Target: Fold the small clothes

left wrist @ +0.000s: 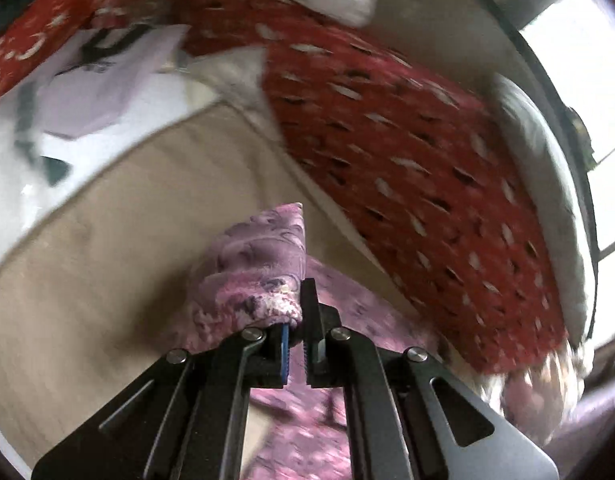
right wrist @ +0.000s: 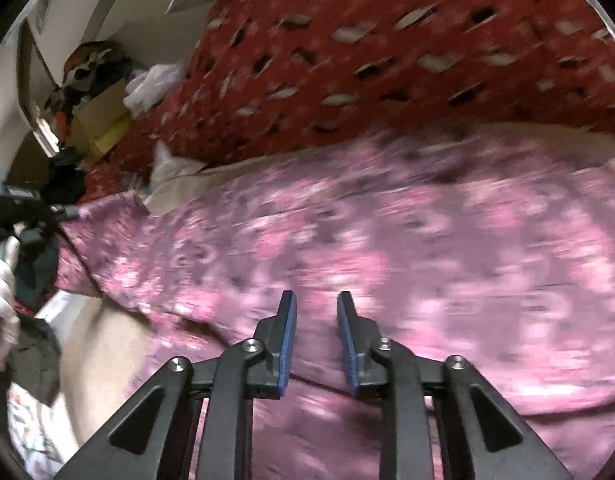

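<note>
Right gripper (right wrist: 313, 316) hangs over the big pink-and-purple floral cloth (right wrist: 387, 240) spread on the beige bed sheet (left wrist: 127, 220), jaws apart and holding nothing. Left gripper (left wrist: 297, 320) has pinched one bunched corner, raised off the sheet.

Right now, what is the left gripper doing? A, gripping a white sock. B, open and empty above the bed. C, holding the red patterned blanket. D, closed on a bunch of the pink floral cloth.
D: the left gripper has its jaws nearly together with a bunched fold of the pink floral cloth pinched between them, while the red patterned blanket lies apart behind it.
</note>
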